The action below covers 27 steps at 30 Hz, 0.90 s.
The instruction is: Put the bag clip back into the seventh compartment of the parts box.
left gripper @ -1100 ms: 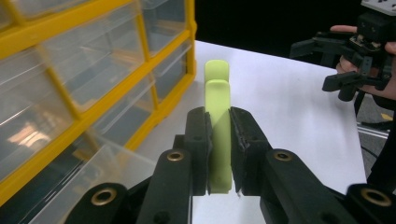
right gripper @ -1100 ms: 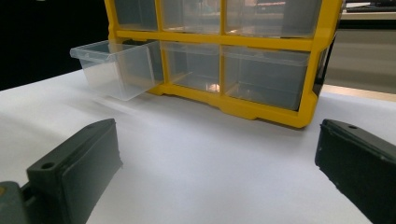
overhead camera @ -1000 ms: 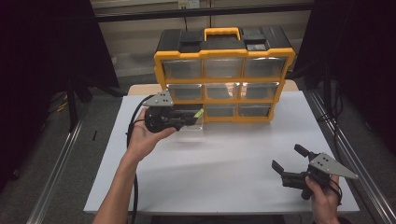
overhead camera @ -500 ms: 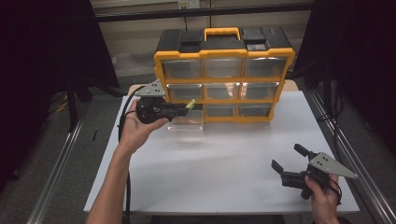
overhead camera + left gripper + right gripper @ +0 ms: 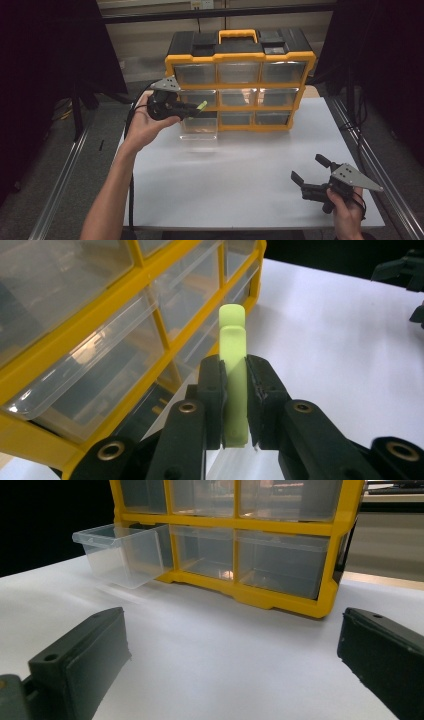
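Observation:
A yellow and black drawer cabinet (image 5: 240, 82) with clear drawers stands at the back of the white table (image 5: 240, 175). Its bottom left drawer (image 5: 199, 125) is pulled out; the same drawer (image 5: 122, 552) is seen in the right gripper view. My left gripper (image 5: 192, 108) hovers above that open drawer, shut on a light green stick (image 5: 201, 105) that pokes out beyond the jaws toward the cabinet. Up close, the green stick (image 5: 234, 370) is clamped between both pads. My right gripper (image 5: 310, 172) rests low at the table's front right, open, nothing between its fingers (image 5: 82, 652).
The cabinet's black top carries a yellow handle (image 5: 238, 35). Metal rails (image 5: 65, 185) run along both sides of the table, with dark curtains beyond. The left gripper's cable (image 5: 131, 200) hangs past the table's left edge.
My left gripper has risen and moved back toward the cabinet with the green stick still in it, ending above the pulled-out drawer. The right gripper has stayed put.

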Motion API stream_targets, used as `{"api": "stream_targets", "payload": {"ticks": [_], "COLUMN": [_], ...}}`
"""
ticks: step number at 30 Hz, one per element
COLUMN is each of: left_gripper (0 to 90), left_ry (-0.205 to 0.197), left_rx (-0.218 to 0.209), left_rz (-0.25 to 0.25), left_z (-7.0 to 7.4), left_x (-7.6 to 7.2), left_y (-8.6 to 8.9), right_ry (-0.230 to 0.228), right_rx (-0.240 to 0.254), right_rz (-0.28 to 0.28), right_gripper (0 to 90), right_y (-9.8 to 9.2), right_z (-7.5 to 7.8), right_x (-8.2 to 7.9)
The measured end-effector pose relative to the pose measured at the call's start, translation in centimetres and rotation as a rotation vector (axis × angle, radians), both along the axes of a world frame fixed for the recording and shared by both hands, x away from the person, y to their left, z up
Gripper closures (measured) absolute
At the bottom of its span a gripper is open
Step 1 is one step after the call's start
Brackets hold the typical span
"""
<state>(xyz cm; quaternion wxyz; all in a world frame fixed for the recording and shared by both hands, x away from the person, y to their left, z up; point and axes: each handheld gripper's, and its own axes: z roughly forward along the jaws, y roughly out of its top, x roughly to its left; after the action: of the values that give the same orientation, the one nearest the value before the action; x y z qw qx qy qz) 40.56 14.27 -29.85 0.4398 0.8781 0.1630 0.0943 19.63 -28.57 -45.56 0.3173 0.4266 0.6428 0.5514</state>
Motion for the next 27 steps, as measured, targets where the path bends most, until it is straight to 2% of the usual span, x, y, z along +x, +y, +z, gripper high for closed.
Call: {"api": "stream_targets", "payload": {"ticks": [3, 7, 10, 12, 15, 16, 17, 18, 19, 21, 22, 23, 24, 26, 27], "left_gripper": [78.3, 78.3, 78.4, 78.3, 78.3, 78.3, 78.3, 78.3, 78.3, 78.3, 78.3, 78.3, 78.3, 78.3, 78.3], "left_ry": [0.011, 0.032, 0.038, 0.06, 0.068, 0.077, 0.081, 0.087, 0.084, 0.096, 0.091, 0.096, 0.092, 0.102, 0.099], "left_rx": [0.01, 0.049, 0.074, 0.079, 0.129, 0.116, 0.136, 0.117, 0.143, 0.126, 0.147, 0.131, 0.157, 0.154, 0.167], "left_rz": [0.006, -0.01, -0.003, 0.004, 0.003, 0.012, 0.0, 0.014, -0.012, -0.004, -0.009, 0.002, -0.016, -0.006, -0.009], "left_z": [-0.3, -0.4, -0.5, -0.6, -0.6, -0.8, -0.8, -0.9, -0.8, -0.9, -0.9, -1.1, -1.1, -1.4, -1.6], "left_x": [0.4, 1.2, 1.9, 2.2, 3.0, 3.1, 3.3, 3.5, 3.8, 3.9, 4.0, 4.0, 4.2, 4.1, 4.1], "left_y": [-0.1, -0.2, -0.3, -0.4, -0.4, -0.5, -0.4, -0.6, -0.5, -0.7, -0.7, -0.9, -0.9, -1.2, -1.3], "right_ry": [0.001, -0.001, -0.002, 0.0, 0.0, 0.0, 0.001, 0.0, 0.0, -0.001, -0.001, 0.0, 0.0, -0.001, -0.001], "right_rx": [0.001, 0.0, -0.001, 0.003, 0.004, 0.005, 0.005, 0.005, 0.004, 0.002, 0.003, 0.004, 0.005, 0.003, 0.003], "right_rz": [0.0, 0.0, 0.001, 0.0, 0.0, 0.0, 0.001, 0.001, 0.002, 0.005, 0.003, 0.002, 0.001, 0.001, 0.002], "right_gripper": [0.0, 0.0, 0.0, 0.0, 0.0, 0.0, 0.0, 0.0, 0.0, 0.0, 0.0, 0.0, 0.0, 0.0, 0.0], "right_y": [0.0, 0.0, 0.0, 0.0, 0.0, 0.0, 0.0, 0.0, 0.0, 0.0, 0.0, 0.0, 0.0, 0.0, 0.0], "right_z": [0.0, 0.0, 0.0, 0.0, 0.0, 0.0, 0.0, 0.0, 0.0, 0.0, 0.0, 0.0, 0.0, 0.0, 0.0], "right_x": [0.0, 0.0, 0.0, 0.0, 0.0, 0.0, 0.0, 0.1, 0.0, 0.0, 0.0, 0.0, 0.0, 0.0, 0.0]}}
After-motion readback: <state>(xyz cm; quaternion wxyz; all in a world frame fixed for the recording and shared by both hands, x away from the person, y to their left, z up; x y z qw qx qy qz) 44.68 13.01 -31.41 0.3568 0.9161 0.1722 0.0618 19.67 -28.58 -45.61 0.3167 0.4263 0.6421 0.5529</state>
